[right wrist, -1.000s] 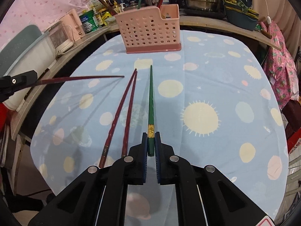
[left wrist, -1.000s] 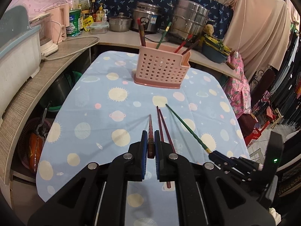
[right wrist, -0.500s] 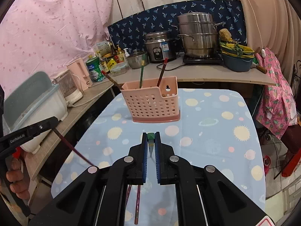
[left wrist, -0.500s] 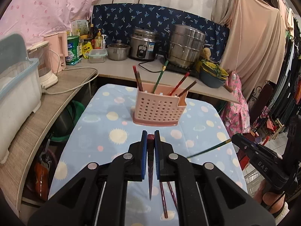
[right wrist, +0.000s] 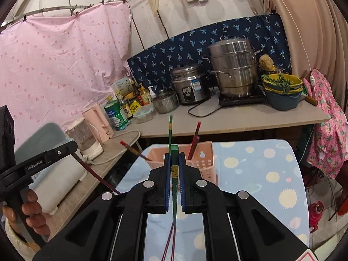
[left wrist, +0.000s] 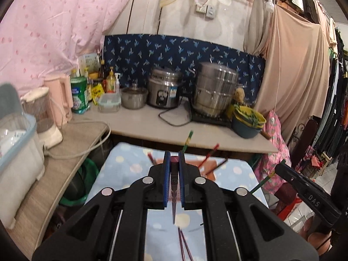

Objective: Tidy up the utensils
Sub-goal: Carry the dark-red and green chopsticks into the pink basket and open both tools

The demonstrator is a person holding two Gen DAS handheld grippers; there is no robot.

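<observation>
My left gripper (left wrist: 174, 158) is shut on the thick end of a dark red chopstick (left wrist: 174, 198), whose tip hangs down over the blue tablecloth (left wrist: 128, 163). My right gripper (right wrist: 174, 158) is shut on a green chopstick (right wrist: 174, 195), also tip down. Just beyond it stands the pink perforated basket (right wrist: 202, 161) with several chopsticks upright in it. In the left wrist view the basket (left wrist: 209, 175) is mostly hidden behind the fingers. Two dark red chopsticks (right wrist: 169, 243) lie on the cloth below. Each view shows the other gripper off to the side: the left gripper (right wrist: 50, 156) and the right gripper (left wrist: 304, 187).
Behind the table runs a counter (left wrist: 148, 126) with a rice cooker (left wrist: 163, 91), a steel steamer pot (left wrist: 215, 91), stacked bowls (right wrist: 282, 91), bottles and a pink kettle (right wrist: 97, 121). A white appliance (left wrist: 43, 117) and a lidded bin stand left. Clothes hang at the right.
Both grippers have risen from the table, each lifting its chopstick off the cloth. The chopsticks now hang tip down, and the views have tilted up toward the counter and wall.
</observation>
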